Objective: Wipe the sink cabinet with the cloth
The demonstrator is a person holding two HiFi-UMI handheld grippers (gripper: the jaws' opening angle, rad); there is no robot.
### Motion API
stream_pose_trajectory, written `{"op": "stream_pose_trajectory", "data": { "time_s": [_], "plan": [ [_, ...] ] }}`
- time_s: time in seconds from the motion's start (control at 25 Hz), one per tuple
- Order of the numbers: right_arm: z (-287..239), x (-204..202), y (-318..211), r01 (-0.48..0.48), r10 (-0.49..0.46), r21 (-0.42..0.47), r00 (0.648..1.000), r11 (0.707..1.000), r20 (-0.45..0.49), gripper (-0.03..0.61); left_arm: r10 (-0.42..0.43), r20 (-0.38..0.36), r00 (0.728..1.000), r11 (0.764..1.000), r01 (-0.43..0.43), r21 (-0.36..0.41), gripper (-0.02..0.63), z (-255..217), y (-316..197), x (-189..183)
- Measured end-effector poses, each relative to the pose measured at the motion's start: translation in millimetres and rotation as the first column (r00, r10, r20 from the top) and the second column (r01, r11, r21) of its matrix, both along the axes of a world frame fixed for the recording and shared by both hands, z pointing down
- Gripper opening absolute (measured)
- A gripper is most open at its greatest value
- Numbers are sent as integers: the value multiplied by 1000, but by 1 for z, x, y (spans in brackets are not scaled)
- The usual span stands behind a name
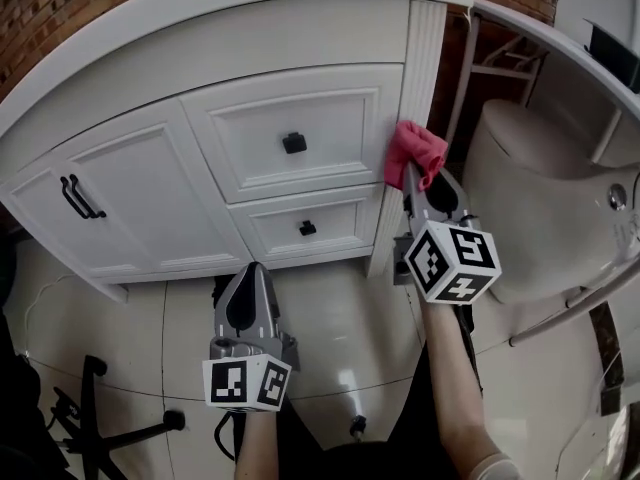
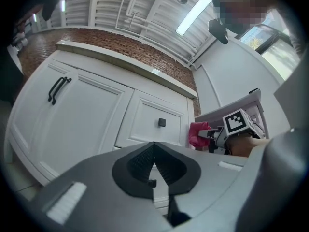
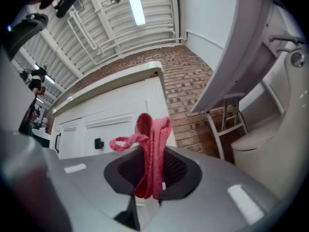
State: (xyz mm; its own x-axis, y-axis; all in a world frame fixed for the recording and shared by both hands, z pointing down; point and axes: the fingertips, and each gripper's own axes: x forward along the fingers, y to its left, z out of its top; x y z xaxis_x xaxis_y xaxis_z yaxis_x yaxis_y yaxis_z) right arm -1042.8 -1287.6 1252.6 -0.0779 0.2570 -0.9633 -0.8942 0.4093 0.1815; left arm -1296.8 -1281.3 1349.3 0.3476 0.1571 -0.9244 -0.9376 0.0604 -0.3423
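The white sink cabinet (image 1: 290, 138) has two drawers with black knobs and a door with black handles (image 1: 78, 198). A pink cloth (image 1: 413, 152) is pressed against the fluted right corner post (image 1: 412, 98), with my right gripper (image 1: 414, 173) shut on it. In the right gripper view the cloth (image 3: 150, 149) stands bunched between the jaws in front of the cabinet (image 3: 106, 124). My left gripper (image 1: 252, 286) hangs lower, in front of the cabinet's base, shut with nothing in it. The left gripper view shows the cabinet (image 2: 96, 115), the cloth (image 2: 198, 133) and the right gripper (image 2: 212, 137) holding it.
A white toilet (image 1: 540, 198) stands close to the right of the cabinet, with a metal stand (image 1: 490, 68) in the gap. Glossy floor tiles (image 1: 340, 338) lie below. A black chair base (image 1: 100, 418) sits at the lower left. A brick wall (image 3: 188, 91) is behind.
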Motion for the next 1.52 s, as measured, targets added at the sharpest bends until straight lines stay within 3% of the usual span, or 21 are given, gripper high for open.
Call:
{"op": "stream_pose_trajectory", "data": {
  "time_s": [0.16,0.32,0.48,0.56,0.68,0.92,1.04,1.16,1.24,1.32,1.52],
  "plan": [
    [6,-116,14,6,1,39,985,999,-172,64,23,-67,997,1000,-22,13,15,3,11,-42],
    [-1,-238,23,-16,48,94,934,995,-354,64,44,-101,994,999,-43,14,15,13,16,-85],
    [-14,-304,29,-103,161,156,891,982,-424,64,61,-135,989,998,-61,1,15,13,8,-114],
    [-23,-299,19,-131,172,128,899,983,-402,64,68,-134,989,998,-70,-11,15,10,2,-116],
    [-29,-254,-1,-125,148,90,929,988,-339,64,68,-114,991,997,-70,-19,15,3,-3,-105],
    [-30,-111,-50,-101,99,-9,986,995,-135,64,45,-68,997,998,-48,-38,15,-17,-19,-61],
    [-31,-40,-77,-64,62,-80,997,995,-36,64,43,-59,997,998,-45,-36,15,-27,-23,-40],
    [-23,0,-94,17,-15,-119,1000,993,23,63,35,-46,998,999,-36,-26,15,-29,-22,-28],
    [-13,-8,-92,35,-34,-100,999,994,11,63,26,-47,999,999,-28,-28,15,-26,-25,-31],
    [-6,-49,-82,32,-36,-58,998,998,-60,63,24,-65,998,999,-27,-39,15,-24,-30,-44],
    [-6,-222,-71,-16,17,7,941,1000,-339,63,41,-123,992,997,-48,-60,15,-15,-34,-92]
  ]
}}
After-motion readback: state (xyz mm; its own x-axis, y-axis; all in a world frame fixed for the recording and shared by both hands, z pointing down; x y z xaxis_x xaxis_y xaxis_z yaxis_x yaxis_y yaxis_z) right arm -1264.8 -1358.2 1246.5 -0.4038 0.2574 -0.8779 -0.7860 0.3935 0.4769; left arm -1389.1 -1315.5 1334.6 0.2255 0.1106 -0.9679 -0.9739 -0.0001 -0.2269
